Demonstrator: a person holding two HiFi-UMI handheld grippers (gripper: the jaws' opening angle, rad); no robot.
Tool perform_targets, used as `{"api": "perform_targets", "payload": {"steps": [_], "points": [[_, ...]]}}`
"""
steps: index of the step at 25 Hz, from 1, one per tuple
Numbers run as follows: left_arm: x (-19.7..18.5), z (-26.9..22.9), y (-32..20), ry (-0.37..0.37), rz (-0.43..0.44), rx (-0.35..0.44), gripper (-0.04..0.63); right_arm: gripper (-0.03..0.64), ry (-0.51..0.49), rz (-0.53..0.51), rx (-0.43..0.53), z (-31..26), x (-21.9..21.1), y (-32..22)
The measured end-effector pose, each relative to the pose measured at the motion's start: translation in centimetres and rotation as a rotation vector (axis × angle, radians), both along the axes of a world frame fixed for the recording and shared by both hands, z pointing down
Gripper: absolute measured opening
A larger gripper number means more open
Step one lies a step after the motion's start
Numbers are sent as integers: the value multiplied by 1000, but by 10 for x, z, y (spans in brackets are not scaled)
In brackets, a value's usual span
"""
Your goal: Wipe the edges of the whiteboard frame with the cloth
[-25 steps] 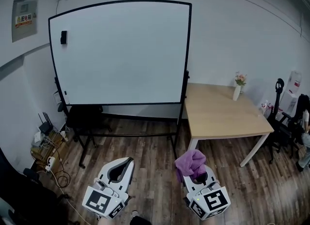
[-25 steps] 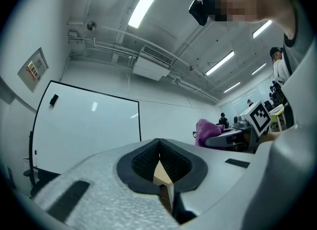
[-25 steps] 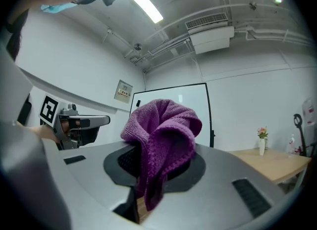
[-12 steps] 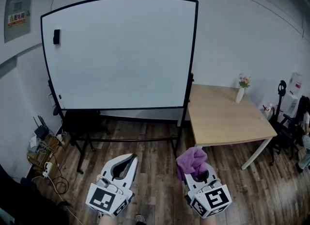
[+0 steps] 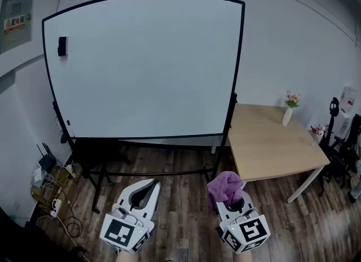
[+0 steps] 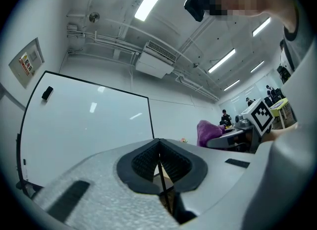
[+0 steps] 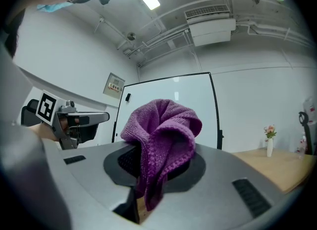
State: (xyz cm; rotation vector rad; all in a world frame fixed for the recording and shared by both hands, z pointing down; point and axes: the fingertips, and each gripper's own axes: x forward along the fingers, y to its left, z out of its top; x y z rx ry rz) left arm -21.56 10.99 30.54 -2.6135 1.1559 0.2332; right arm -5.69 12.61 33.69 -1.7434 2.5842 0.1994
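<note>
Cloth (image 5: 223, 186) sits pinched in the right gripper (image 5: 236, 210), bunched up ready for wiping, well short of the whiteboard (image 5: 144, 66); the left gripper (image 5: 137, 204) is pressed together, empty.

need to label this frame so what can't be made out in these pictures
- Wall sign, head view: print too small to read.
- Small black item on the whiteboard, head view: too small to identify.
- Whiteboard's bottom edge, left gripper view: hidden behind the body of the left gripper.
- Pad faces of the right gripper, right gripper view: covered by the purple cloth clamped there.
</note>
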Motion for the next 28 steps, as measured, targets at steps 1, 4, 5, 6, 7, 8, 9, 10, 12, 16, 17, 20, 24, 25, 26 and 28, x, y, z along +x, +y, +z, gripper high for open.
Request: {"api": "perform_targets", "payload": {"steps": [1,4,5,6,7,8,9,10,12,16,17,20,24,25,26,28], "points": [[-3,-1,-7,1,3,1,17,80,0,4,1,0,-3,-6],[-12,-1,-24,-5,16,6,17,80,0,20,0,0,-12,-22],[-15,0,-29,-10,18,7,17,80,-1,26,-1,1,-14,-26],[-17,2,-35,-13,20,6,17,80,-2,32,-3,2,-17,-30],[-20,3,-40,-12,23,3,17,80,-4,38,-6,4,-19,-34],[-22,4,-45,-8,27,-1,17,80,-5,43,-9,5,-21,-37],[-24,4,-50,-1,32,-5,17,80,-5,49,-14,6,-23,-41],[-26,4,-55,7,38,-9,17,80,-4,55,-18,7,-24,-44],[-27,4,-65,18,48,-17,17,80,5,67,-28,9,-25,-50],[-18,6,-84,23,75,-28,17,80,11,99,-36,10,-14,-60],[-14,7,-88,24,83,-32,17,80,9,107,-39,12,-10,-63],[-1,10,-103,24,94,-38,17,80,3,126,-47,14,5,-76],[19,8,-126,26,90,-34,17,80,-5,124,-40,11,27,-102],[25,7,-134,26,88,-31,17,80,-2,119,-34,9,33,-110],[32,5,-141,26,86,-27,17,80,2,114,-28,7,39,-119],[46,0,-156,29,82,-16,17,80,6,106,-17,2,51,-136]]}}
